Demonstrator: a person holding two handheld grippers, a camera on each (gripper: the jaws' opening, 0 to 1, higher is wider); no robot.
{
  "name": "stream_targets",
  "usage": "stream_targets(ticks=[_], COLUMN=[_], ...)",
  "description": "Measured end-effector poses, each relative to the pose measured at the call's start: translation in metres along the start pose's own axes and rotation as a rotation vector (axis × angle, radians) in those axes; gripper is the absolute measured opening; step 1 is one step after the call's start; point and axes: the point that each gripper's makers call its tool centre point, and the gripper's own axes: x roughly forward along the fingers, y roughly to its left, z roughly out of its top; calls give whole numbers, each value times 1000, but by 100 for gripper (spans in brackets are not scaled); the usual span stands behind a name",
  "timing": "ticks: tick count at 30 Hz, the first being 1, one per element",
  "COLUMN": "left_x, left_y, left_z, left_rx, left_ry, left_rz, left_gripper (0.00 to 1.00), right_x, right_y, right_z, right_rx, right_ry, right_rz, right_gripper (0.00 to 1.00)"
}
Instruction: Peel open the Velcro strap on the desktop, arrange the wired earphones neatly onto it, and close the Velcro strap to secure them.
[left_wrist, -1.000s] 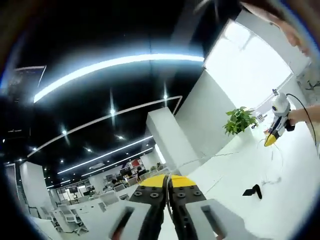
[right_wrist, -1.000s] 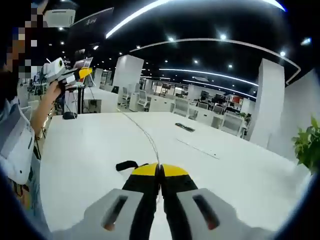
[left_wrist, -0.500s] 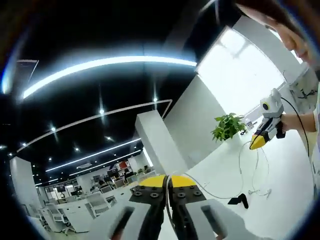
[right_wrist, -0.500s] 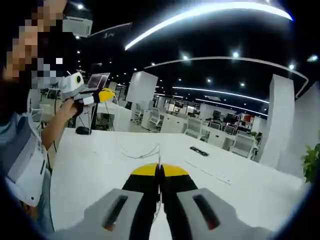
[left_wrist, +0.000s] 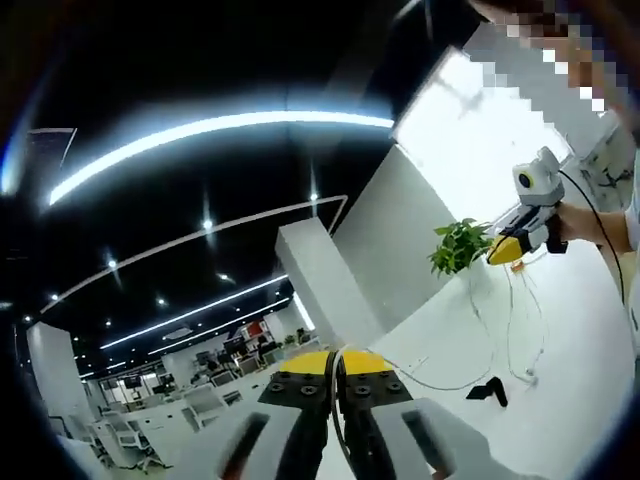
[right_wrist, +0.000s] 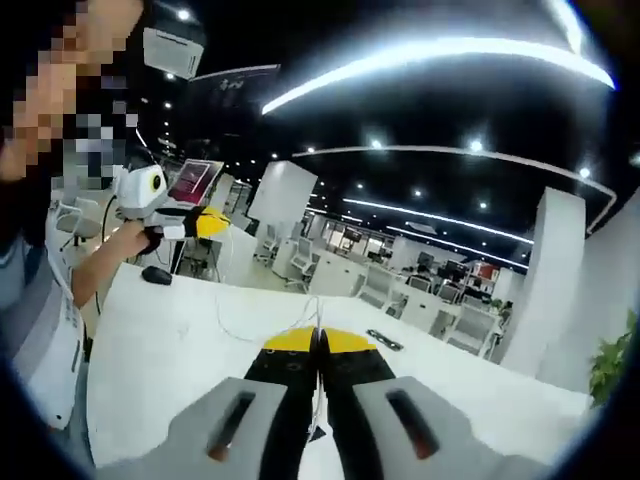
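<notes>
We hold both grippers up above the white desktop (left_wrist: 580, 400). The left gripper (left_wrist: 337, 362) has its jaws pressed together on the thin cable of the wired earphones (left_wrist: 440, 383), which runs across and loops down below the right gripper (left_wrist: 503, 252), itself raised near the potted plant (left_wrist: 458, 247). The black Velcro strap (left_wrist: 492, 390) lies on the desktop beneath that hanging loop, well apart from both grippers. In the right gripper view, our right gripper (right_wrist: 319, 340) is likewise clamped on the cable (right_wrist: 250, 335). The earbuds are too small to make out, and whether the strap is peeled open we cannot tell.
</notes>
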Motion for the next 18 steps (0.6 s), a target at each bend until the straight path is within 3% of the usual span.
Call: stream_targets(ticks=[2, 3, 6, 9, 18], left_x=[-2, -4, -5, 4, 35], left_y=[9, 16, 28, 1, -93], left_z=[-3, -5, -15, -21, -32], left_rx=[-14, -17, -6, -106, -120], left_ry=[4, 7, 32, 28, 45], left_rz=[24, 44, 79, -36, -296], left_gripper=[5, 5, 5, 5, 5], right_x=[1, 0, 0, 4, 22], right_y=[-1, -9, -13, -5, 18], right_z=[-17, -27, -42, -49, -42], right_rx=[19, 3, -18, 33, 12], right_ry=[62, 92, 125, 135, 123], right_rz=[6, -26, -48, -13, 60], right_gripper=[3, 3, 3, 3, 3])
